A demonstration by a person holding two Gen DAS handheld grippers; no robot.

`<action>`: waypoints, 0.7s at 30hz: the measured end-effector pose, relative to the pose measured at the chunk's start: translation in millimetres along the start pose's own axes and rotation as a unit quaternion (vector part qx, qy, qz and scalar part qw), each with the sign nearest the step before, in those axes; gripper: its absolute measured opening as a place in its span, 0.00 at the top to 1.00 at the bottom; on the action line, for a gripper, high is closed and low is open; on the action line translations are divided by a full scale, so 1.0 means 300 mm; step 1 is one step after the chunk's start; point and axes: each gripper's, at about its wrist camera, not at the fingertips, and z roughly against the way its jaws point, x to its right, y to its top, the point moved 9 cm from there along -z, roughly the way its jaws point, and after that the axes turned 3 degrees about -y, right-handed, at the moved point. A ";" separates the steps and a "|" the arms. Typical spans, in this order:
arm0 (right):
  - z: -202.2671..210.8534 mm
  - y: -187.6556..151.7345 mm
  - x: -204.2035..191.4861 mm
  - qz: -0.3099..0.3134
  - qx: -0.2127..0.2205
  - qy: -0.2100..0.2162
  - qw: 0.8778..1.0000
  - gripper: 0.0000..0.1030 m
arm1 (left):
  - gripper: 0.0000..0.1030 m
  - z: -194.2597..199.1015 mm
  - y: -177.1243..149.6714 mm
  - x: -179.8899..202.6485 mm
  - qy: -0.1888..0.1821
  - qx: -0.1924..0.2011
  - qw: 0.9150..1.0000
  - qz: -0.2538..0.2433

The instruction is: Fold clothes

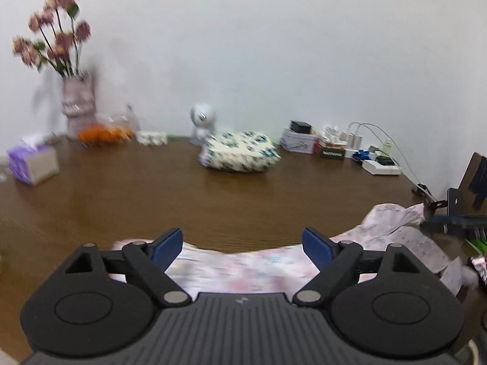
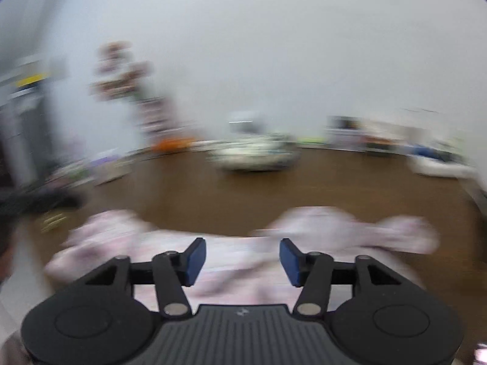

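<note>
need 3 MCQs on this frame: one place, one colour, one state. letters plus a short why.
1. Where does the folded cream bundle with teal print lie?
A on the floor
B far side of the brown wooden table, near the white wall
C in a gripper

2. Colour of the garment under the grippers?
A pale pink
B black
C dark green

3. Left gripper state?
A shut on cloth
B open, nothing between its pads
C shut, holding nothing

B: it sits on the tabletop by the wall.
A: pink print shows in both views.
B: blue pads stand wide apart.
</note>
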 end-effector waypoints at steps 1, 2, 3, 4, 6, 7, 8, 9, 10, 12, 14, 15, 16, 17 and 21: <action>-0.014 0.021 0.070 -0.033 -0.001 -0.026 0.999 0.42 | 0.15 -0.038 -0.011 0.027 -0.004 -0.007 1.000 0.010; -0.032 0.044 0.131 -0.067 -0.003 -0.042 0.997 0.41 | 0.15 -0.073 -0.026 0.052 -0.008 -0.017 1.000 0.018; -0.050 0.064 0.175 -0.098 -0.005 -0.046 0.994 0.40 | 0.15 -0.103 -0.049 0.072 -0.011 -0.032 0.999 0.023; -0.069 0.079 0.217 -0.136 -0.008 -0.043 0.990 0.38 | 0.15 -0.129 -0.073 0.096 -0.015 -0.047 0.998 0.024; -0.109 0.082 0.295 -0.219 -0.028 -0.051 0.974 0.38 | 0.15 -0.162 -0.114 0.133 -0.016 -0.070 0.997 0.007; -0.135 0.074 0.330 -0.257 -0.041 -0.058 0.964 0.37 | 0.15 -0.176 -0.131 0.144 -0.013 -0.079 0.997 0.000; -0.167 0.059 0.355 -0.283 -0.055 -0.063 0.955 0.38 | 0.15 -0.188 -0.147 0.150 -0.009 -0.086 0.996 -0.005; -0.202 0.043 0.376 -0.304 -0.070 -0.067 0.948 0.42 | 0.15 -0.197 -0.162 0.155 -0.006 -0.093 0.996 -0.008; -0.237 0.028 0.381 -0.313 -0.082 -0.062 0.944 0.66 | 0.15 -0.205 -0.173 0.155 -0.005 -0.099 0.995 -0.004; -0.303 0.002 0.372 -0.312 -0.098 -0.047 0.944 0.96 | 0.15 -0.223 -0.189 0.150 -0.007 -0.110 0.994 0.010; -0.303 -0.012 0.362 -0.294 -0.090 -0.052 0.950 0.98 | 0.15 -0.227 -0.200 0.135 0.002 -0.118 0.993 0.014; -0.278 -0.014 0.354 -0.285 -0.084 -0.048 0.954 0.98 | 0.15 -0.226 -0.205 0.126 0.007 -0.122 0.992 0.013; -0.233 -0.017 0.349 -0.266 -0.074 -0.050 0.960 0.98 | 0.15 -0.224 -0.212 0.115 0.013 -0.125 0.992 0.011; -0.177 -0.021 0.345 -0.241 -0.063 -0.056 0.967 0.98 | 0.15 -0.224 -0.218 0.105 0.017 -0.128 0.992 0.010; -0.061 -0.125 0.339 -0.163 -0.078 -0.102 0.978 0.98 | 0.15 -0.228 -0.227 0.091 0.018 -0.133 0.991 0.009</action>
